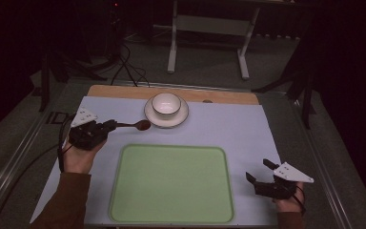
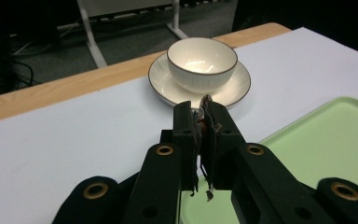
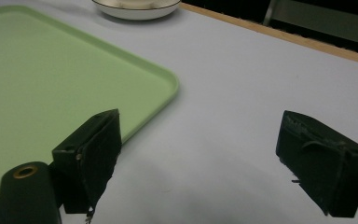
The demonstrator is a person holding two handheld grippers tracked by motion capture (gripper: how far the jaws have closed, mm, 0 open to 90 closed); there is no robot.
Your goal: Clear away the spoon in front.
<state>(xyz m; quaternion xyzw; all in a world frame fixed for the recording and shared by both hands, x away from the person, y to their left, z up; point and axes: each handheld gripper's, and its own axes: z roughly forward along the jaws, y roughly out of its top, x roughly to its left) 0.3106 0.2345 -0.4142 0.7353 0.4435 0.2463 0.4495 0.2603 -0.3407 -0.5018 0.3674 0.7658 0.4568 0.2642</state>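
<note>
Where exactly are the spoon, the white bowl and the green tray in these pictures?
spoon [image 1: 142, 125]: high view, on its dark bowl end, past the left gripper's jaws.
white bowl [image 2: 202, 63]: left gripper view, on its inner wall.
green tray [image 1: 171, 183]: high view, on its bare flat middle.

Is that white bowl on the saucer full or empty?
Empty, as far as shows: the bowl stands upright on its saucer, and its pale inside looks bare in the left gripper view.

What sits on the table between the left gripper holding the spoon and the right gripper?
The green tray, with nothing on it, lies between the left gripper, shut on the spoon, and the open right gripper. The high view shows it best.
</note>
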